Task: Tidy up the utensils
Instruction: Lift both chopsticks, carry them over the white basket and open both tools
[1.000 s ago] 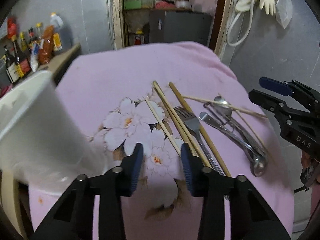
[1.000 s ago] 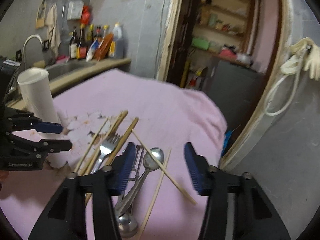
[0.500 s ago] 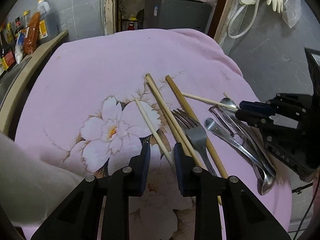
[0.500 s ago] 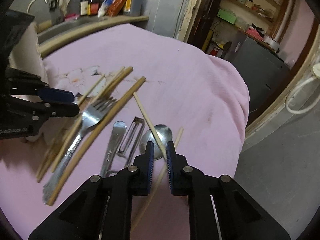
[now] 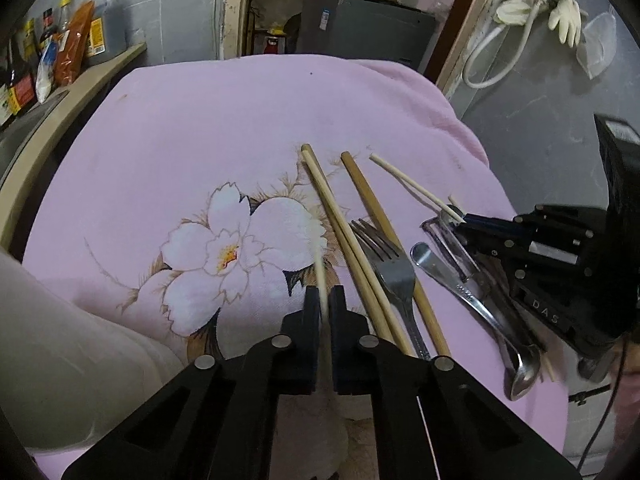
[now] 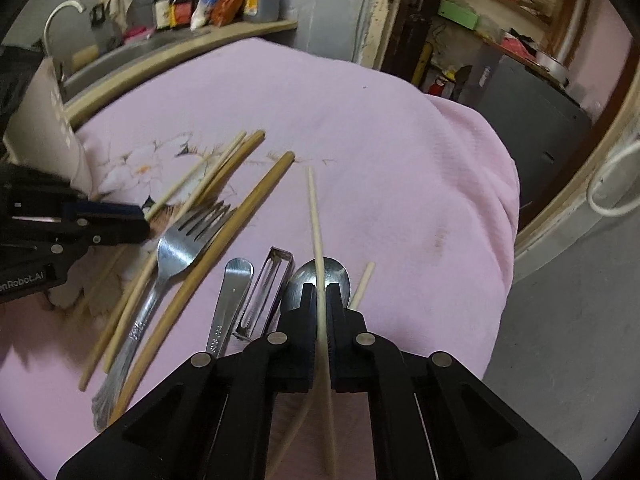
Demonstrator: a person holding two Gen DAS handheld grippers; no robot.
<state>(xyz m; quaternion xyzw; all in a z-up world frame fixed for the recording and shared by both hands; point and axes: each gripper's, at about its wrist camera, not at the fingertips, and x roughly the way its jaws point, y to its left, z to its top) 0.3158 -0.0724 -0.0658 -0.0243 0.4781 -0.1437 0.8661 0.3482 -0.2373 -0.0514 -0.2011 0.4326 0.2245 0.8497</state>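
Chopsticks, a fork (image 5: 394,276), spoons and a peeler lie on a pink flowered cloth (image 5: 240,128). My left gripper (image 5: 325,300) is shut on a thin pale chopstick (image 5: 319,268) and holds it over the flower print. My right gripper (image 6: 320,294) is shut on another thin pale chopstick (image 6: 314,216) above a spoon bowl (image 6: 334,272). It shows in the left wrist view (image 5: 460,218) by the peeler (image 5: 444,240). Thicker brown chopsticks (image 5: 360,200) lie beside the fork. A white utensil cup (image 5: 52,340) stands at the left.
A counter with sauce bottles (image 5: 60,52) runs along the far left. The cloth's right edge (image 5: 496,184) drops off toward a grey wall. A doorway with shelves (image 5: 320,4) is behind the table. A second spoon (image 5: 524,376) lies near the right gripper.
Both grippers have closed, each on a thin pale chopstick. The left one's chopstick has tilted up off the cloth. The right gripper moved down over the spoon.
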